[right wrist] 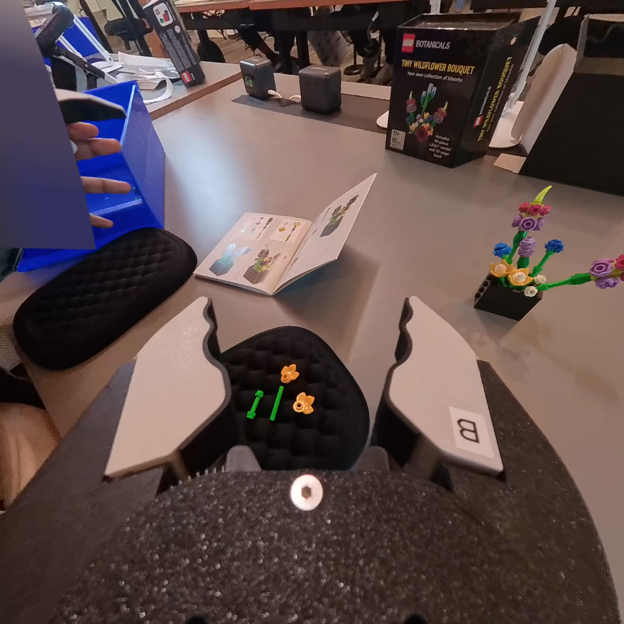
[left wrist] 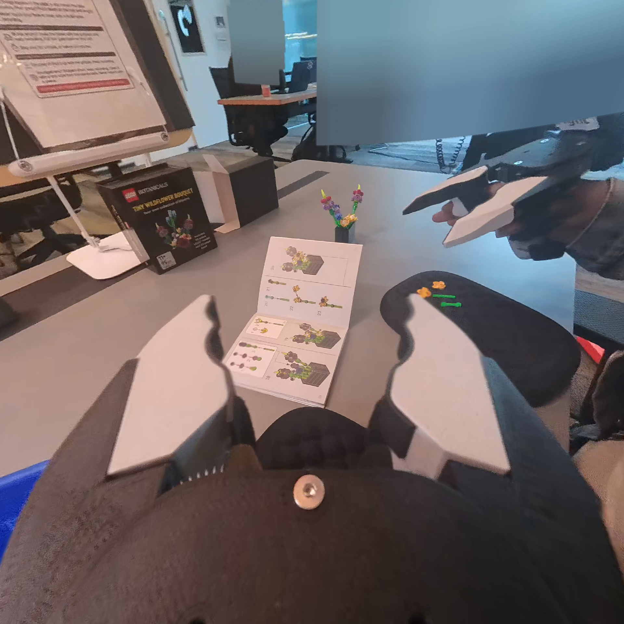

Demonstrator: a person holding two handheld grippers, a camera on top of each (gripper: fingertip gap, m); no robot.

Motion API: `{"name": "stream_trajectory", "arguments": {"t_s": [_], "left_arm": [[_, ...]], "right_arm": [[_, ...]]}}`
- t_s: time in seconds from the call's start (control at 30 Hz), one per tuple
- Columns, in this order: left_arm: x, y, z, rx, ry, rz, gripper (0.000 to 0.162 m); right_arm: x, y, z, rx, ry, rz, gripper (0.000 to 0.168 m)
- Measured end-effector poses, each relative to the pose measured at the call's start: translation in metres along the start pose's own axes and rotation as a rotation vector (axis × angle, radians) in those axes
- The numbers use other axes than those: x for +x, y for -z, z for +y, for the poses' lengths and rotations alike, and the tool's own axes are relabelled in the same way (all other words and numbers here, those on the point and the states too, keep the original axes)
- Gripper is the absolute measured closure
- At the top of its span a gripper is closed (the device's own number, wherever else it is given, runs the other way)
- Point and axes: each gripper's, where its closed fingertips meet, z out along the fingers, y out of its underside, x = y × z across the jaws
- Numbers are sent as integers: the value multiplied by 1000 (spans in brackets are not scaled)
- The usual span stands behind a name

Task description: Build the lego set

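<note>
Both jaws gape empty as we hover our right gripper (right wrist: 307, 337) over the pad (right wrist: 297, 435) holding two orange flowers (right wrist: 289, 373) and two green stems (right wrist: 277, 403), apparently about to pick one for the bouquet (right wrist: 526, 266) beyond the booklet (right wrist: 270, 256).

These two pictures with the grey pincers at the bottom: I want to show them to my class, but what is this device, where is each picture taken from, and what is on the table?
A person holds a two-finger gripper in each hand, each carrying a camera that looks along its fingers. One picture looks along the left gripper, the other along the right gripper. Both are open and hold nothing.

On the grey table lie an open instruction booklet, the set's black box and a partly built flower bouquet in a black pot. Between the right gripper's fingers, on a black pad, lie loose pieces: two orange flowers and two green stems.
</note>
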Motion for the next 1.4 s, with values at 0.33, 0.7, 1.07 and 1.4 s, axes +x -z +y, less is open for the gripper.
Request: {"name": "stream_trajectory", "arguments": {"t_s": [0.33, 0.7, 1.07, 1.4], "left_arm": [[-1, 3, 0, 51, 24, 21, 162], [-8, 2, 11, 0, -13, -17, 162], [-10, -1, 19, -50, 32, -88, 90], [18, -3, 26, -183, 53, -83, 35]], "right_arm": [[-1, 1, -5, 34, 4, -11, 110], [-3, 3, -10, 54, 25, -22, 168], [5, 4, -17, 95, 27, 83, 81], [19, 22, -15, 29, 165, 295, 21]]}}
